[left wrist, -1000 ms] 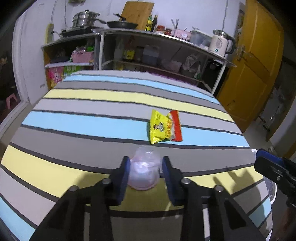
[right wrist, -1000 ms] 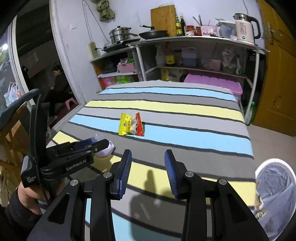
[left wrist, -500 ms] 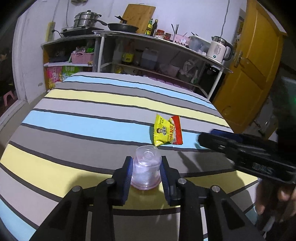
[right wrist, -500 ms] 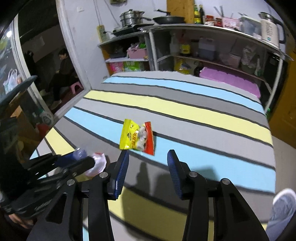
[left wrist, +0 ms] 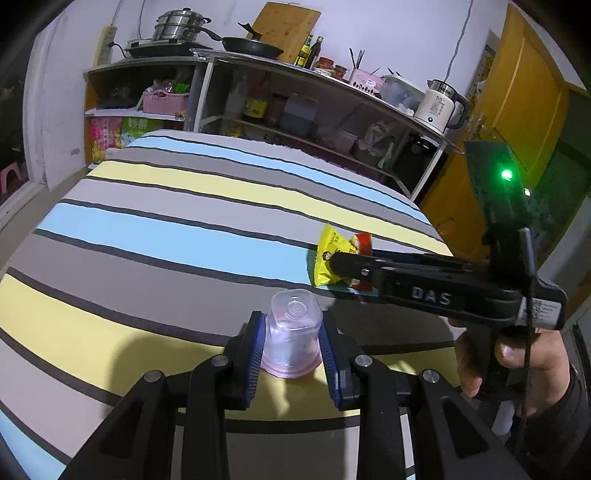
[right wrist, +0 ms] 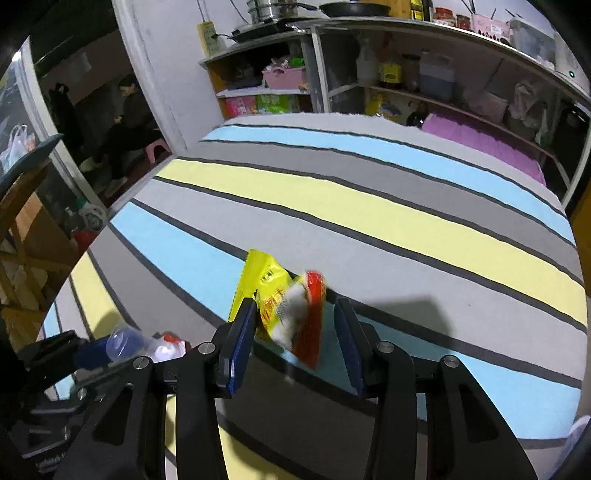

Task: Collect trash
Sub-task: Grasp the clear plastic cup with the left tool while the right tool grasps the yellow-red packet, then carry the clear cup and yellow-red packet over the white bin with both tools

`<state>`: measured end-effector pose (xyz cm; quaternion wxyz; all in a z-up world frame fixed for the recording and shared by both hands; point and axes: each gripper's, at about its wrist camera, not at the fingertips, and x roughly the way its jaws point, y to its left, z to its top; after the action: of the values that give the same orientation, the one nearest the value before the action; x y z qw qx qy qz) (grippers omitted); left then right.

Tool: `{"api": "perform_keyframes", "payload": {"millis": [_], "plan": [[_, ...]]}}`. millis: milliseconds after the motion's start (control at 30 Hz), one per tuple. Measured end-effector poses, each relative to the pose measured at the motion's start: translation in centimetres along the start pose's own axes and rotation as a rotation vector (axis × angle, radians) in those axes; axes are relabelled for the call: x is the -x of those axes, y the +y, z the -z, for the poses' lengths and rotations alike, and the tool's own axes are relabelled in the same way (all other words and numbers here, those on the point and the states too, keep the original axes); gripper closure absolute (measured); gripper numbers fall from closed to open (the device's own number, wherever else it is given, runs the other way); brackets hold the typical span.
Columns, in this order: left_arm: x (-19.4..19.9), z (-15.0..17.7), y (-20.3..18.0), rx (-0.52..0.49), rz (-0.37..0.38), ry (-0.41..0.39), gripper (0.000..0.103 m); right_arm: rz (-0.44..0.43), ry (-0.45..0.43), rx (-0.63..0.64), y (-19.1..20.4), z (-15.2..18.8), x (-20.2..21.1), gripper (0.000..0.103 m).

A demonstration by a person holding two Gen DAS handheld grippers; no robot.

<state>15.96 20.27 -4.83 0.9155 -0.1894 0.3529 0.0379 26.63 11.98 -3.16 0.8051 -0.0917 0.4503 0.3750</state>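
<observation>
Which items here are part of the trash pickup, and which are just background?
Part of the job:
- clear plastic cup, clamped in the left hand-held gripper
- yellow and red snack packet, between the open fingers of the right hand-held gripper

Just lying about:
- white kettle
- frying pan
- steamer pot
- pink basket

Your left wrist cam sits low over the striped bed point(left wrist: 155, 236), facing the shelves point(left wrist: 303, 99); right's closer. Both share the snack bag point(right wrist: 284, 302).
</observation>
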Motion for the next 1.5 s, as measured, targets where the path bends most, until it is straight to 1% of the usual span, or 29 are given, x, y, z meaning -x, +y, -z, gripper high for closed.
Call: {"api": "perform_keyframes", "payload": {"millis": [67,100,133,167,300,500,700,800,1133,1500], "plan": [[-0.1,0.0,0.1,0.002,0.006,0.001,0.073,-0.012,0.014,-0.011,0.1,-0.2,-0.4,0.059],[-0.1,-0.1,0.2,0.004,0.009,0.002,0.074,-0.016,0.016,-0.016,0.1,-0.2,-0.5,0.06],[-0.1,-0.1,0.2,0.004,0.011,0.003,0.074,-0.021,0.015,-0.016,0.2,-0.1,-0.6,0.07],[-0.1,-0.1,0.3,0.005,0.012,0.004,0.074,-0.027,0.014,-0.016,0.3,-0.2,-0.6,0.071],[-0.1,-0.1,0.3,-0.001,0.008,0.002,0.073,-0.004,-0.01,-0.014,0.7,0.1,0.2,0.074],[0.4,0.0,-0.4,-0.02,-0.023,-0.011,0.074,0.0,-0.056,-0.048,0.3,1.0,2.7,0.074],[1.7,0.8,-2.3,-0.06,-0.029,-0.017,0.074,0.006,-0.095,-0.095,-0.1,3.4,6.0,0.075],[2.7,1.5,-3.7,-0.096,-0.033,-0.034,0.074,0.014,-0.114,-0.107,-0.1,4.9,7.7,0.075],[5.9,3.5,-8.3,-0.185,-0.004,-0.064,0.073,0.064,-0.191,-0.142,-0.3,9.8,13.5,0.075],[8.0,5.1,-13.2,-0.259,0.045,-0.076,0.073,0.118,-0.245,-0.183,-1.5,13.5,17.8,0.075]]}}
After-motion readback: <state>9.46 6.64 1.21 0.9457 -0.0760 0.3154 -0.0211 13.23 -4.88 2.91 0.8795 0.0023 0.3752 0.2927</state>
